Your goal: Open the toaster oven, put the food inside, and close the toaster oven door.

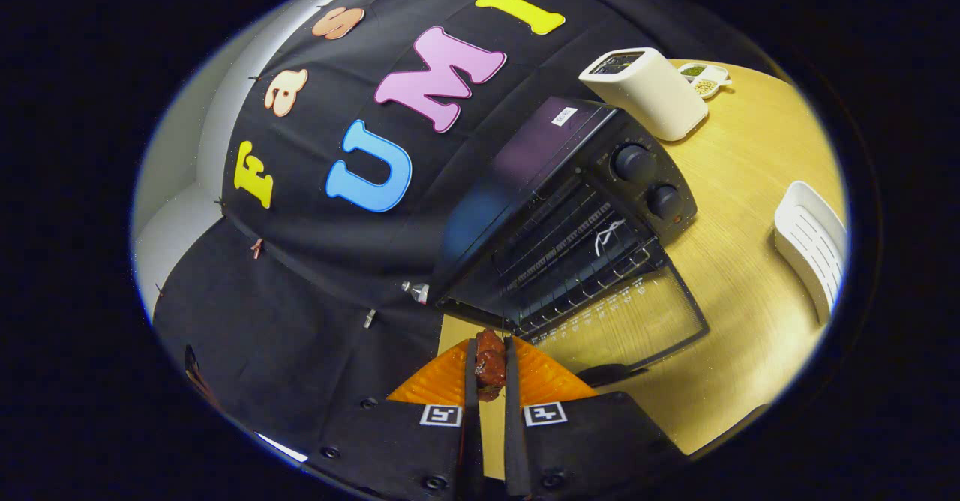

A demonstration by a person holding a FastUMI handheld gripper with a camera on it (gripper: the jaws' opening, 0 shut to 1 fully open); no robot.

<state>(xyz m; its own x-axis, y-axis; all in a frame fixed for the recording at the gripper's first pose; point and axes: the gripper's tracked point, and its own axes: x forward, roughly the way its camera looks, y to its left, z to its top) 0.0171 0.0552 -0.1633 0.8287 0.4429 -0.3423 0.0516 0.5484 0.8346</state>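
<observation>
Tongs [490,370] clamp a reddish-brown food piece [490,366], held just before the toaster oven [570,208]. Oven door [637,317] lies open on the counter [750,261]; wire rack [577,253] inside bare.

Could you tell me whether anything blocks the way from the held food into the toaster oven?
Nothing visible does. The gripper is shut on the reddish-brown piece of food, and just ahead the black toaster oven has its glass door folded down, wire rack exposed.
</observation>
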